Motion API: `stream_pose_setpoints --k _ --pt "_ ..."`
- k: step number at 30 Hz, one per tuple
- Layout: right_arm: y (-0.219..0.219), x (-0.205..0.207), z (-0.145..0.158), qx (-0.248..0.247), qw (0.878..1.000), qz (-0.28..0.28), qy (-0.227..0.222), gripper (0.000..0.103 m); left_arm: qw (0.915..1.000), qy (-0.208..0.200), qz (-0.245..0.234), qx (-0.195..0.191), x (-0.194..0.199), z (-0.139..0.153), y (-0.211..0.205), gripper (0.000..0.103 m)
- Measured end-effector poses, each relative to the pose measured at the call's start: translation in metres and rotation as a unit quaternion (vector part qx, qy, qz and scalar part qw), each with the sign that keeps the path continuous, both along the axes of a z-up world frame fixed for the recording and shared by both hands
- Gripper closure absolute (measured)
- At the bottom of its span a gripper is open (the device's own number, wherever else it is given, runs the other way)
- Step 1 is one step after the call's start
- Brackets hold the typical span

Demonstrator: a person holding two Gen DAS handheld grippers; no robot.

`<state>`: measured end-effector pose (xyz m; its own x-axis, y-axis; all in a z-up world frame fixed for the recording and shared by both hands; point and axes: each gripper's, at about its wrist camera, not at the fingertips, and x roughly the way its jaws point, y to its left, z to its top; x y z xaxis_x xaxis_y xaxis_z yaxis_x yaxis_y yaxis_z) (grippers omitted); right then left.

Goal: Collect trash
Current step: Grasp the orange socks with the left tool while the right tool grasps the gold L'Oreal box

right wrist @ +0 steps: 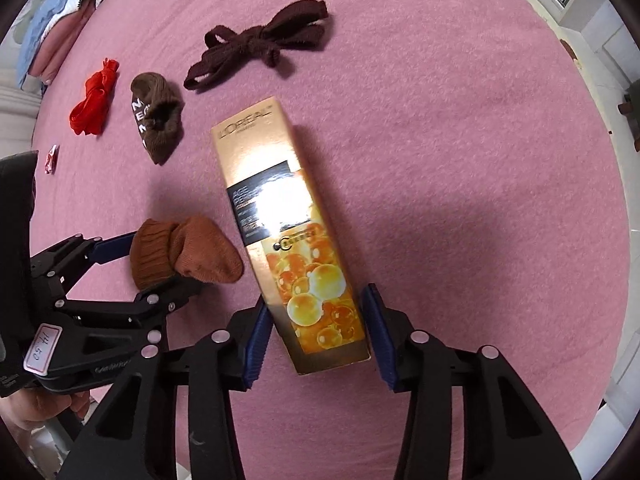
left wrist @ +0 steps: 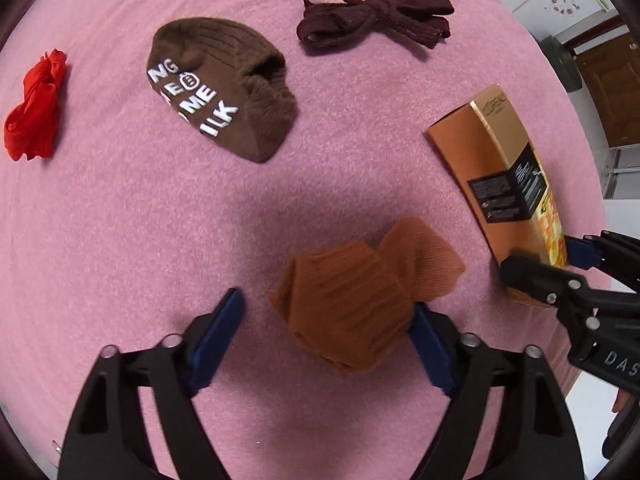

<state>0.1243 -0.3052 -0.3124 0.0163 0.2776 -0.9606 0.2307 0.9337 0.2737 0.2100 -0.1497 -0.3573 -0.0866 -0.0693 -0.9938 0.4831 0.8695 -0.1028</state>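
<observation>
We found the gold carton (right wrist: pixel 288 236) lying flat on the pink blanket (right wrist: pixel 460 160), its long axis running away from the right gripper (right wrist: pixel 316 332): the end printed with orange bubbles sat nearest the jaws, and the brand-name end pointed toward the dark maroon sock bundle (right wrist: pixel 260 46). The right gripper straddled that near end. Its left pad (right wrist: pixel 256 344) lay against the carton's edge, while the right pad (right wrist: pixel 380 336) stood just clear, so the jaws were not clamped.

The left gripper (left wrist: pixel 328 336) pointed down over the rust-orange sock roll (left wrist: pixel 360 300). Its right pad (left wrist: pixel 432 348) touched the roll; its left pad (left wrist: pixel 216 336) stood apart with blanket showing between, so that grip was loose too.

We counted one carton, one rust-orange roll, one brown sock with white lettering (left wrist: pixel 224 92), one maroon bundle, one red bundle (left wrist: pixel 34 108), and one small red-and-white scrap (right wrist: pixel 51 159) near the blanket's left edge.
</observation>
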Motion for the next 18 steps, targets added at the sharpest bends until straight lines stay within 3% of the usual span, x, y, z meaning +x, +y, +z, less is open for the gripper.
stream_pose_setpoints --k 3,6,10,18 --pt "-0.004 0.000 0.004 0.002 1.000 -0.001 -0.005 0.061 0.9997 0.008 0.018 -0.013 0.002 0.004 -0.001 0.047" --pt "-0.007 -0.002 0.009 0.010 1.000 -0.005 -0.007 0.062 0.9990 0.016 0.035 -0.024 0.004 0.009 0.010 0.057" --pt "-0.008 -0.007 0.016 0.022 1.000 -0.010 -0.012 0.062 0.9956 0.035 0.076 -0.043 -0.002 0.015 0.022 0.062" --pt "-0.021 -0.033 0.043 0.052 0.998 -0.026 -0.026 0.063 0.9818 0.067 0.156 -0.086 -0.038 0.043 0.048 0.063"
